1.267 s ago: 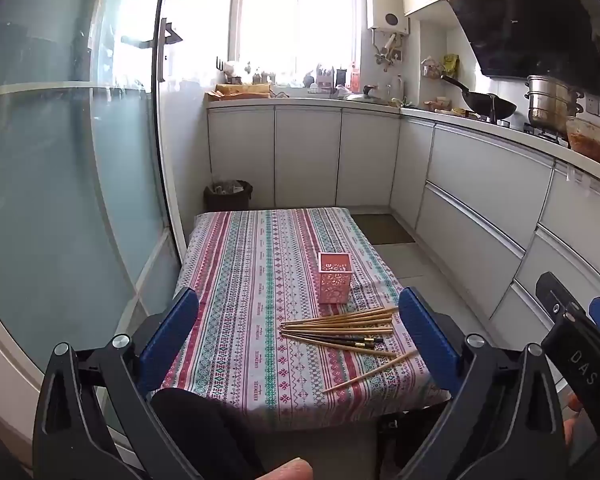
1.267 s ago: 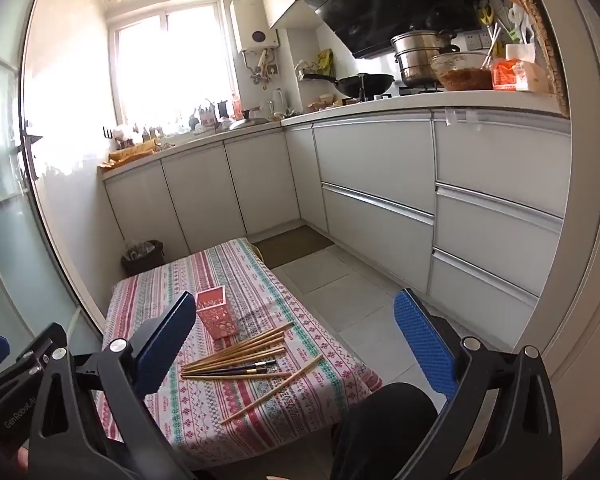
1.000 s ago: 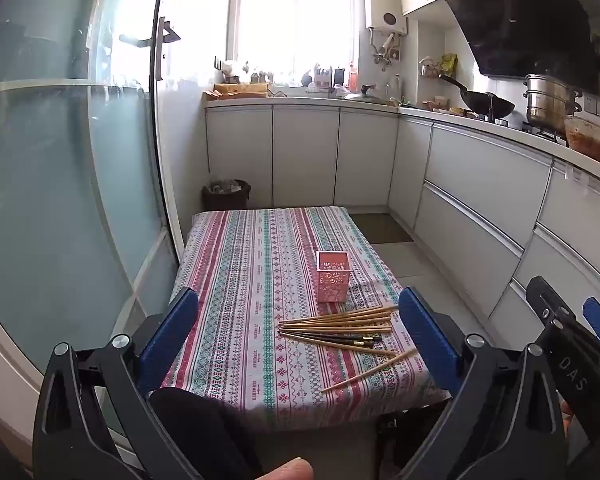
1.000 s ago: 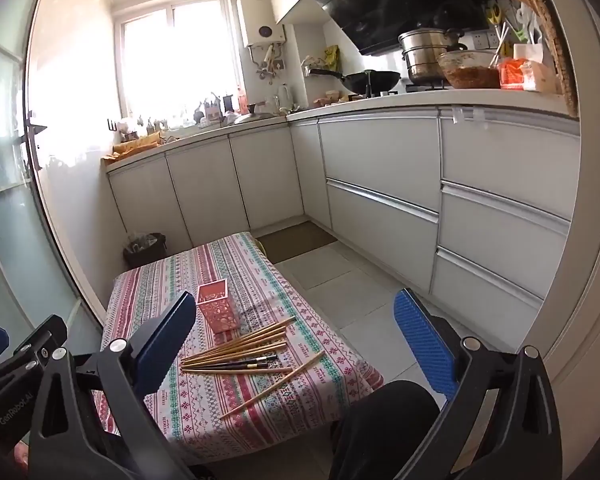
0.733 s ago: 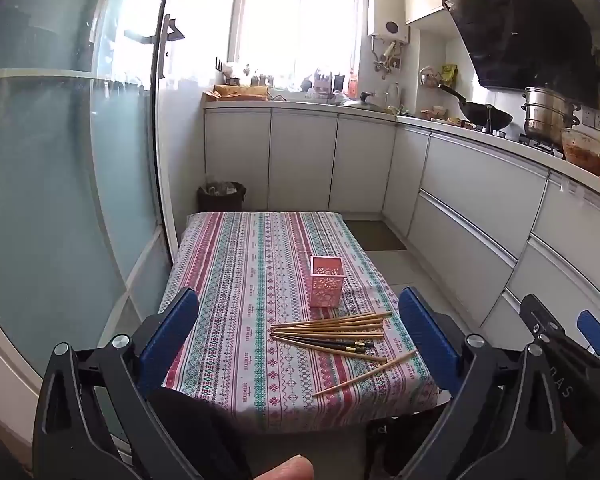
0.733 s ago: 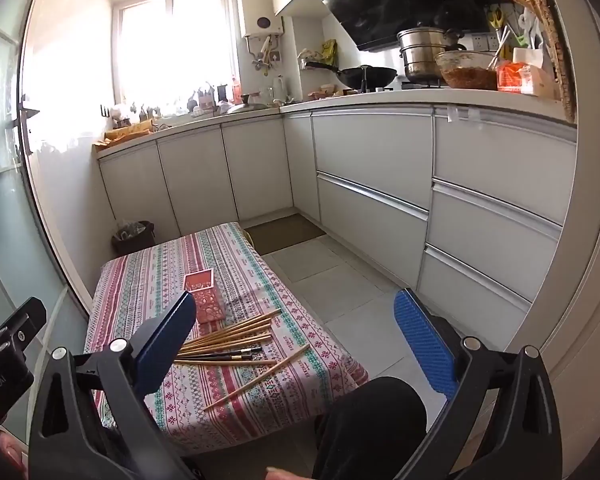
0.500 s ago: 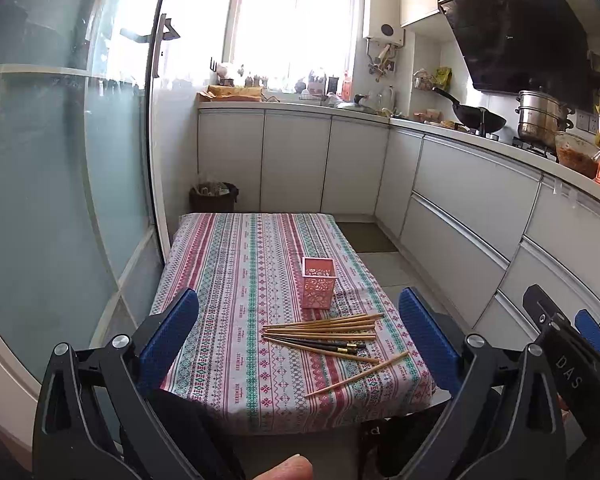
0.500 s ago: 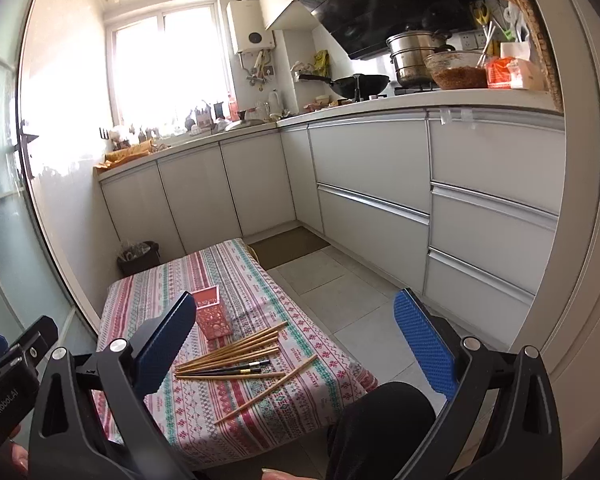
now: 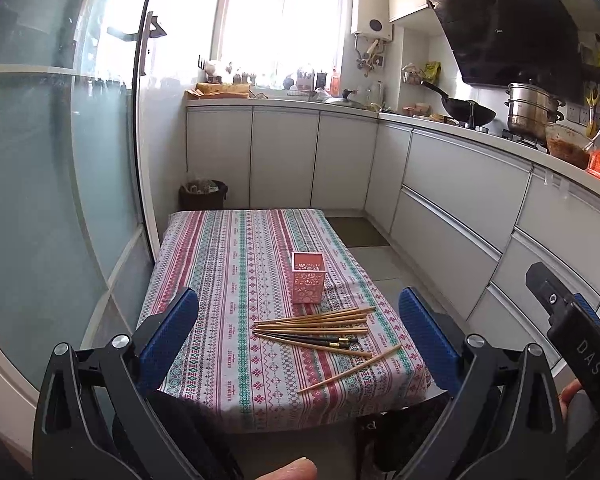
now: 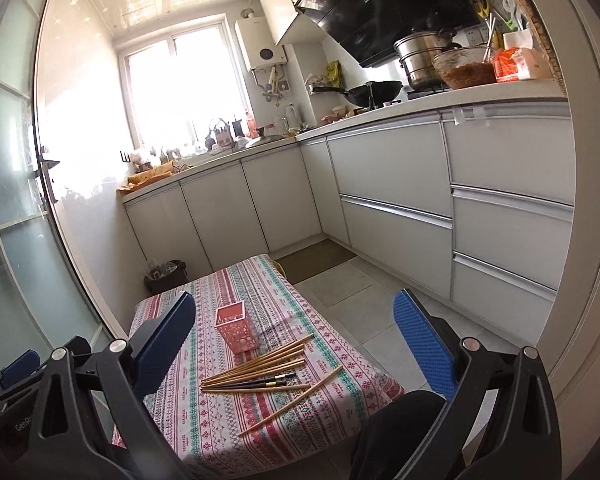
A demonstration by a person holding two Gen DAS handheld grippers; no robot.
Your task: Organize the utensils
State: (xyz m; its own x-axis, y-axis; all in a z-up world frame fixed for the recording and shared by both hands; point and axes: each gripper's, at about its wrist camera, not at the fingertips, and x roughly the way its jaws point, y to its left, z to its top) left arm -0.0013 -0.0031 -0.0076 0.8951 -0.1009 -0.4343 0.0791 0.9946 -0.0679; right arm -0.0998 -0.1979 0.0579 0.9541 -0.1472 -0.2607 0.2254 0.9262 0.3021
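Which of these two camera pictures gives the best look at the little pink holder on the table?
The left wrist view: the pink holder stands near the middle, unobstructed, its open top and cut-out pattern clear. The right wrist view shows the same holder smaller, off to the left and in dimmer light.

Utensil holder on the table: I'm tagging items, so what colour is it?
Pink, with a cut-out lattice pattern; the utensil holder shows best in the left wrist view.

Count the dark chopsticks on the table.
2: both dark chopsticks lie side by side among the wooden chopsticks, nearer than the pink holder; overlap could hide another.
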